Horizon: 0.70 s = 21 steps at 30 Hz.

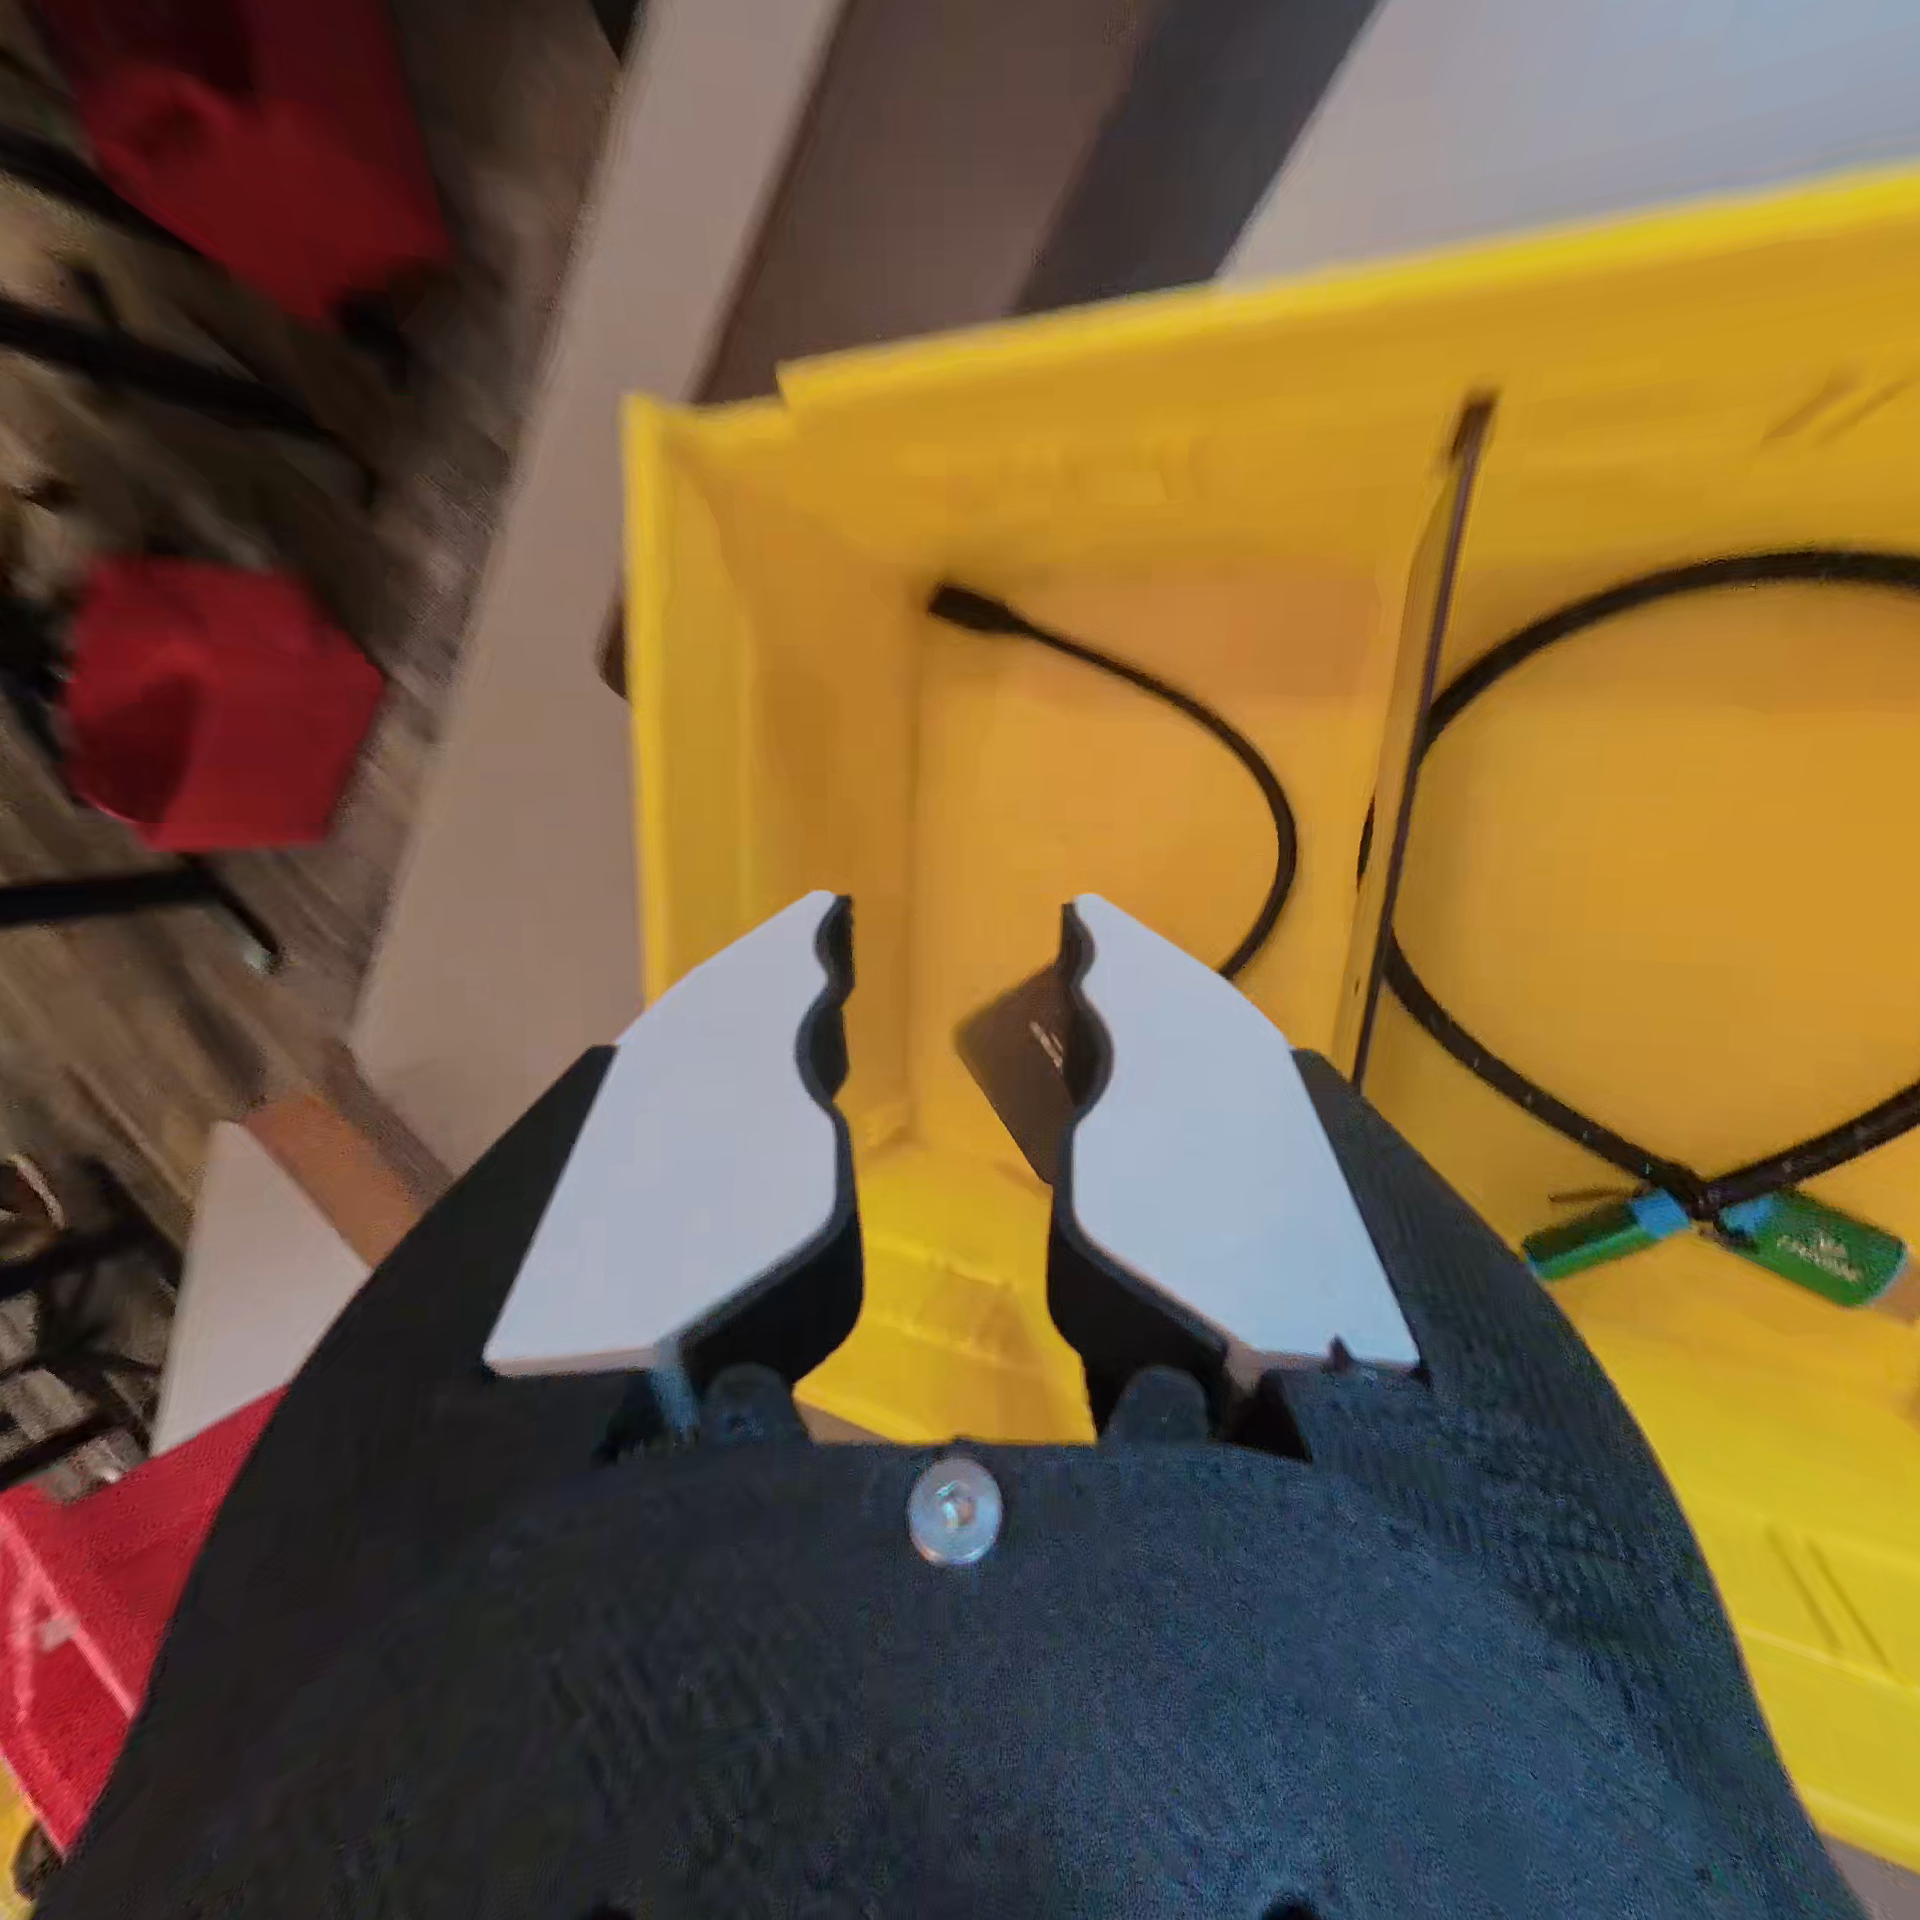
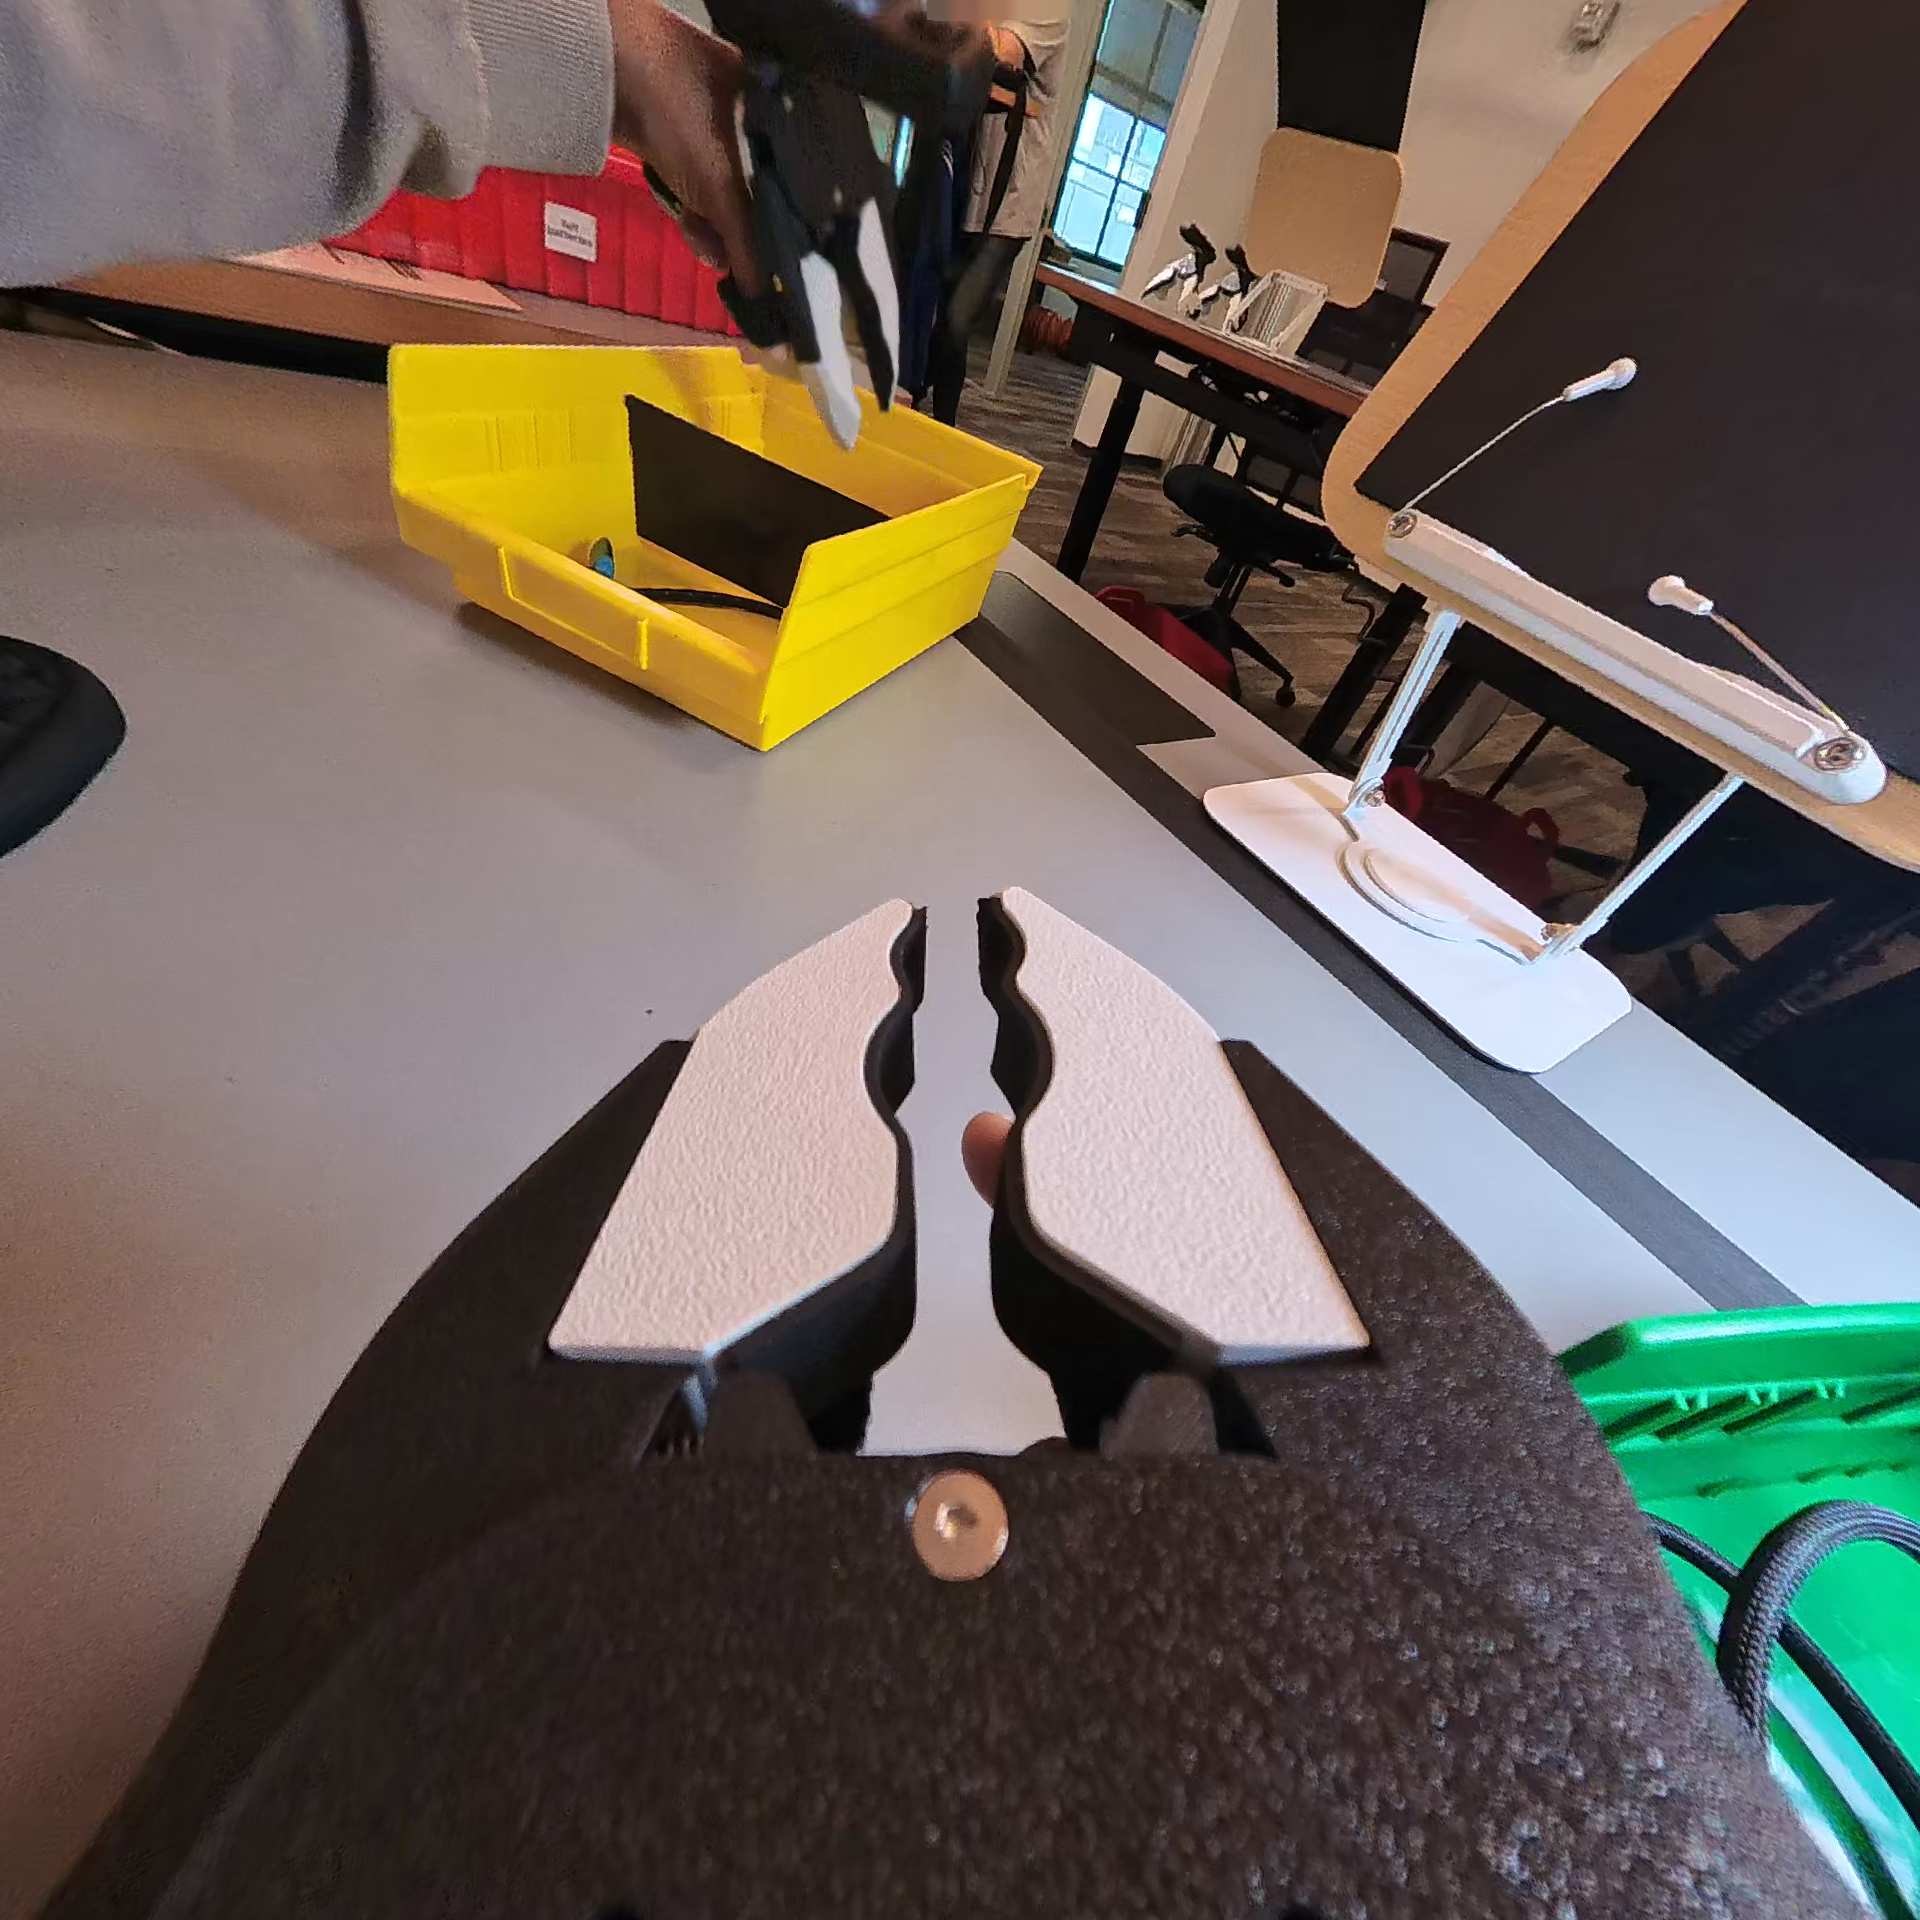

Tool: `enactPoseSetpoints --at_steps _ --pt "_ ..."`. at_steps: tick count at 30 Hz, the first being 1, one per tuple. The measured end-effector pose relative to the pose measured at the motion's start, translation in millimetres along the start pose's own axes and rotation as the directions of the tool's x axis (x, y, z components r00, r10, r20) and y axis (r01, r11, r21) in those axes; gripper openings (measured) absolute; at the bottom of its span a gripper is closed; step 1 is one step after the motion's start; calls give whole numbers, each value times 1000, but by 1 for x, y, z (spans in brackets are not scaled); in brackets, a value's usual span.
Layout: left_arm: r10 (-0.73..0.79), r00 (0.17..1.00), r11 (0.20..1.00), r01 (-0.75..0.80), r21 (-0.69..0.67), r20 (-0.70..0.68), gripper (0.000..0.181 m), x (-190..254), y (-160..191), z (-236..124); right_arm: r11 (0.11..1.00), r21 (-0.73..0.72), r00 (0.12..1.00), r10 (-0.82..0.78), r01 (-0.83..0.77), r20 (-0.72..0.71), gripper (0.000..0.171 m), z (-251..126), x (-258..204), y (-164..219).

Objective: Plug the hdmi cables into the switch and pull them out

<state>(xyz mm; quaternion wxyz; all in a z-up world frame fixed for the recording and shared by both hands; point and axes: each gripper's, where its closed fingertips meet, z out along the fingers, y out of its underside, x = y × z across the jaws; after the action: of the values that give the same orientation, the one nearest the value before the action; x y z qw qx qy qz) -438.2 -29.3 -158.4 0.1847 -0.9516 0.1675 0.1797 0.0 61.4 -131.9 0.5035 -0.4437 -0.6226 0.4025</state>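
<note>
Right gripper [image 2: 951,909] is hovering over the grey worktop [image 2: 416,935], fingers [image 2: 790,1122] slightly parted, gripping nothing. Left gripper [image 2: 857,400] is hanging above the yellow bin [image 2: 717,634], which is holding a black divider [image 2: 727,509] and a black cable [image 2: 707,598]. A white stand [image 2: 1413,904] is sitting on the worktop's right edge; a green bin [image 2: 1766,1403] is showing at lower right.

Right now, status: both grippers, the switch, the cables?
Left gripper open, above yellow bin. Right gripper narrowly open, empty, over table. Switch in bin, unplugged. HDMI cables behind divider.
</note>
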Motion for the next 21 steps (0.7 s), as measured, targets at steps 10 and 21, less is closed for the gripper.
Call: enactPoseSetpoints --at_steps 10,21 --pt "-89 944 840 -100 -533 -318 90 30 83 58 994 -45 995 97 -96 21 9 6 10 22" --pt "-91 926 806 -147 -573 -365 83 34 92 69 991 -71 993 113 -111 26 9 7 14 33"
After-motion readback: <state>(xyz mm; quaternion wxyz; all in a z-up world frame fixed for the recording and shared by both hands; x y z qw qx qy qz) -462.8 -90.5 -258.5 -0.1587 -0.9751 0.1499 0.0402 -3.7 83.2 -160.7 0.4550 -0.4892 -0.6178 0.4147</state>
